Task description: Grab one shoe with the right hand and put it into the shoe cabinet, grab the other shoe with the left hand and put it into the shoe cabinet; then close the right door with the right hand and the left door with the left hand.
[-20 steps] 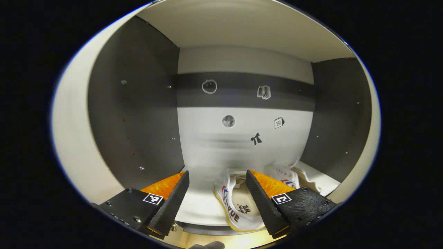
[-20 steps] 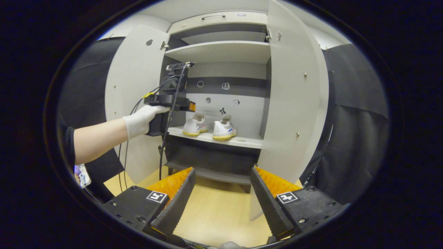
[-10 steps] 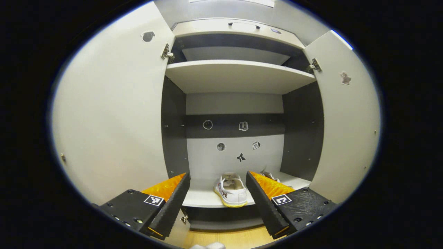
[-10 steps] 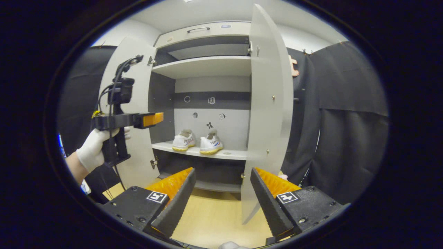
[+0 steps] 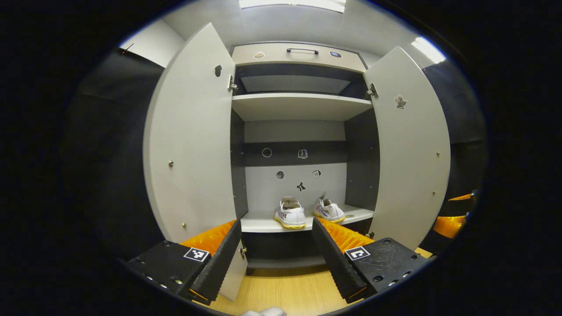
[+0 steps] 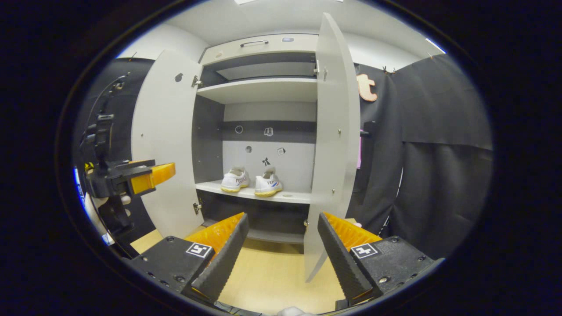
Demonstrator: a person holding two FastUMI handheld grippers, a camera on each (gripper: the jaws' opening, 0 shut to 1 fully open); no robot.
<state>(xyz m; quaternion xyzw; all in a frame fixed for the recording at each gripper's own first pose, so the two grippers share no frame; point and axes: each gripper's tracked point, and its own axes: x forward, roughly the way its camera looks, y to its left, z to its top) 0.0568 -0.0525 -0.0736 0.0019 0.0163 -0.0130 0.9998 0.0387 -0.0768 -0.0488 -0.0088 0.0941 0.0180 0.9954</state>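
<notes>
Now that the left gripper (image 5: 276,252) has drawn well back out of the cabinet, its fingers stand spread with nothing between them, framing the whole cabinet front where a second ago they sat just above the shoes inside the compartment. In the right gripper view, the right gripper (image 6: 281,245) hangs in much the same place as before, its fingers spread and empty too, over the pale wooden floor (image 6: 272,281).

Left gripper seen from the right gripper view (image 6: 151,173): out at the left edge, in front of the light grey left door (image 6: 164,145), no longer inside the opening. A gloved hand (image 6: 94,206) grips its handle.

Light grey right door (image 6: 333,145) stands open, edge-on to the right gripper, just beyond its fingers. Left door also wide open.

Farther in: both white canvas shoes with yellow soles sit side by side on the pale middle shelf (image 5: 259,224) of the tall grey shoe cabinet (image 5: 298,52), heels toward the front. Left shoe (image 5: 290,215), right shoe (image 5: 329,211), close together, apparently not touching.

Reading: both shoe placements look finished. Remaining work is the doors, right first. The right gripper is well placed beside the right door's free edge; the left needs to get around the outer face of its door to push it.
</notes>
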